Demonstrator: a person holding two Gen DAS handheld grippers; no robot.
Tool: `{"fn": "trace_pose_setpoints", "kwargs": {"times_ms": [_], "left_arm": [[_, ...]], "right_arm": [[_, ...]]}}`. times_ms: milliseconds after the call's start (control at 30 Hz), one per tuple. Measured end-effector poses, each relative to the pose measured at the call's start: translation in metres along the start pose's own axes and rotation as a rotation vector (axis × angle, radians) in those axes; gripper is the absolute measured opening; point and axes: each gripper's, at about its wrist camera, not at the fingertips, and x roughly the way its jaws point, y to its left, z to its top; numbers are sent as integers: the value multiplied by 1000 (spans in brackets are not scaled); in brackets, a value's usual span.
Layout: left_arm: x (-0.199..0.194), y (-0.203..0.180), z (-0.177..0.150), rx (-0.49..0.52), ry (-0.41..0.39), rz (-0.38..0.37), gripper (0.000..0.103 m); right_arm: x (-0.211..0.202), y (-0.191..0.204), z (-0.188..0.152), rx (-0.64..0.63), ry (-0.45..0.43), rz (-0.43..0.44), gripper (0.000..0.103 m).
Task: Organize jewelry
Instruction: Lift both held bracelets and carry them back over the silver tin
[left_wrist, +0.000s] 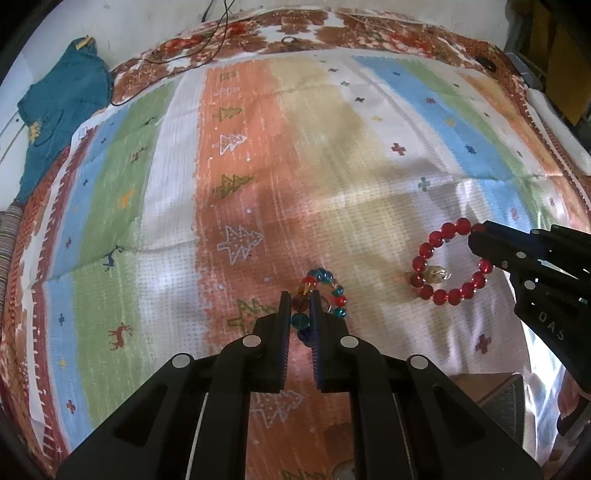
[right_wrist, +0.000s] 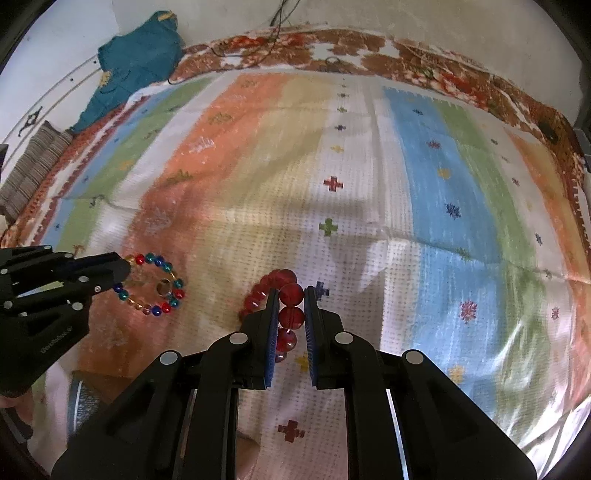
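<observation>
Striped blanket (left_wrist: 332, 155) carries everything; no jewelry box or tray visible in either view, so destination cannot be told. Judged early stage: both pieces gripped, neither put away yet.

Teal garment (left_wrist: 62, 110) lies off the blanket's far left corner; cables (left_wrist: 207, 40) trail along the far edge. Both well apart from the work, nothing obstructing.

Right gripper (right_wrist: 291, 299): jaws narrow, closed on the red bead bracelet (left_wrist: 448, 264), near the blanket's near right part.

Left gripper (left_wrist: 300, 302): jaws narrow, pinching the multicolour bead bracelet (right_wrist: 153, 284), near the near edge, centre.

Bracelets apart, not touching.
</observation>
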Motion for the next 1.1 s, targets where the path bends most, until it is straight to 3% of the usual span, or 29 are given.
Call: {"fn": "trace_pose_setpoints", "kwargs": {"times_ms": [600, 1100], "left_arm": [[-38, 6, -10, -22, -40, 1, 9], [-69, 4, -16, -44, -78, -45, 9]], "right_arm": [[-37, 12, -8, -10, -55, 21, 14], [-73, 26, -16, -55, -119, -8, 14]]}}
